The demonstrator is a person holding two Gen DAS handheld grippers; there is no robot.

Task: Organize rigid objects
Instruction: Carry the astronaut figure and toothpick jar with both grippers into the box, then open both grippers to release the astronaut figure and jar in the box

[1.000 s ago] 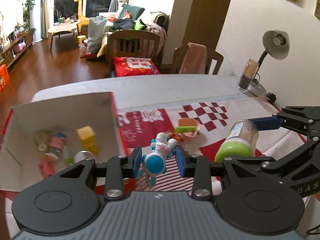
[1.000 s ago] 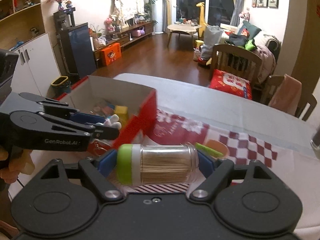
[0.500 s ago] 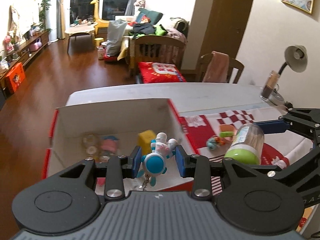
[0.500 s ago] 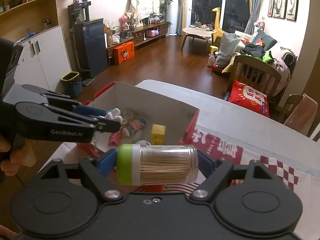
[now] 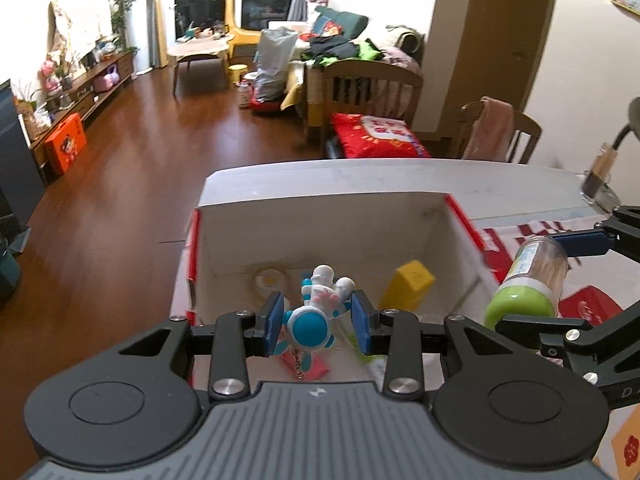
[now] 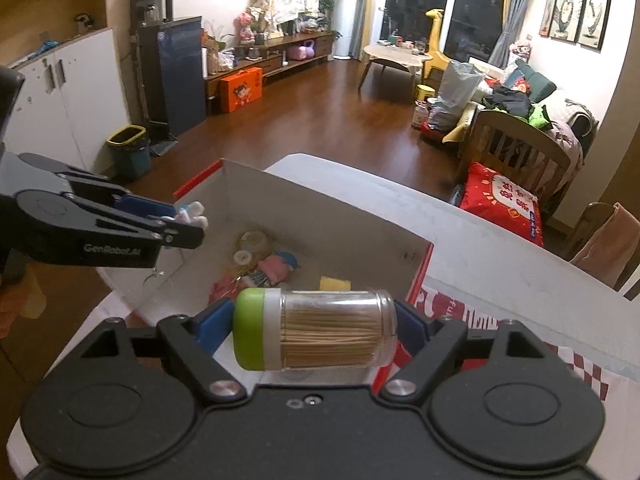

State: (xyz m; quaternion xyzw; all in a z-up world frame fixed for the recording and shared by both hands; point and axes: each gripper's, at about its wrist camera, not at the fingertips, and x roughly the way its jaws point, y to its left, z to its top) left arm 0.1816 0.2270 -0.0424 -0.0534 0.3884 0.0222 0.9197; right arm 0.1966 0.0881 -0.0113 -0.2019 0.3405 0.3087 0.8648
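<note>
My left gripper (image 5: 317, 322) is shut on a small white and blue astronaut keychain figure (image 5: 316, 312), hanging over the open white cardboard box with red edges (image 5: 320, 216). My right gripper (image 6: 314, 330) is shut on a clear toothpick jar with a green lid (image 6: 312, 330), held sideways above the box's near right corner. From the right wrist view the left gripper (image 6: 188, 224) shows at the left over the box (image 6: 332, 216), the astronaut figure (image 6: 192, 214) between its pads. In the left wrist view the toothpick jar (image 5: 528, 284) shows at the right.
Inside the box lie a yellow block (image 5: 408, 284), a round tape roll (image 5: 270, 278) and pink toys (image 6: 276, 266). A red and white checked cloth (image 6: 576, 360) covers the table right of the box. Chairs (image 5: 500, 132) stand behind the table; a lamp and cup (image 5: 598, 172) sit far right.
Both grippers moved left from over the checked cloth to above the box, each still holding its object. The box now fills the centre of both views.
</note>
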